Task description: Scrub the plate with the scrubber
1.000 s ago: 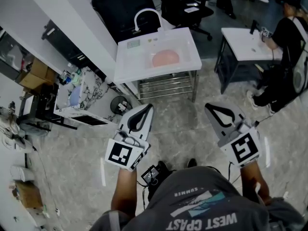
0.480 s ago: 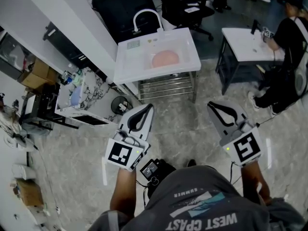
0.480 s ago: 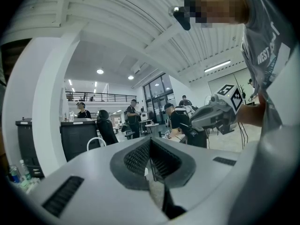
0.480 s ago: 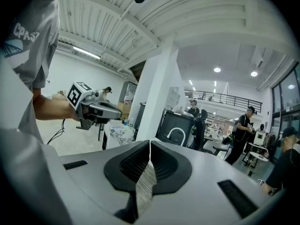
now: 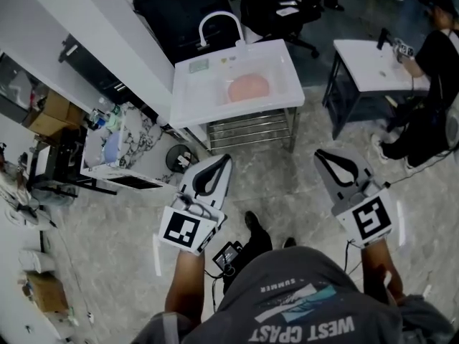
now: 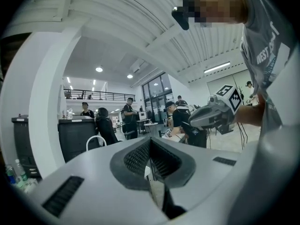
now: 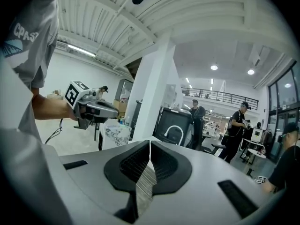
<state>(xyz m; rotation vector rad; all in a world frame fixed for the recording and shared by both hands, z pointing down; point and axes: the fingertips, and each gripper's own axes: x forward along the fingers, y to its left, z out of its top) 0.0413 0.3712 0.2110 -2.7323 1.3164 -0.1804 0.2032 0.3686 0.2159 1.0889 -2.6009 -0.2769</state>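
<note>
A pink plate (image 5: pixel 248 87) lies in the basin of a white sink table (image 5: pixel 290 74) with an arched faucet (image 5: pixel 219 21), a few steps ahead of me. A small pale thing (image 5: pixel 199 64) rests on the sink's left ledge; whether it is the scrubber I cannot tell. My left gripper (image 5: pixel 219 160) and right gripper (image 5: pixel 323 156) hang over the floor, well short of the sink, both shut and empty. The left gripper view shows its jaws (image 6: pixel 150 143) pressed together, and the right gripper view shows the same (image 7: pixel 150 144).
A patterned white cart (image 5: pixel 118 145) and a small fan (image 5: pixel 179 156) stand left of the sink. A second white table (image 5: pixel 369 63) with a seated person (image 5: pixel 430 70) is at the right. Black chairs (image 5: pixel 280 13) stand behind the sink. A white wall (image 5: pixel 86 27) runs along the left.
A shoe has come forward between the two grippers. The right gripper has drifted slightly right and down. Both grippers stay shut.
</note>
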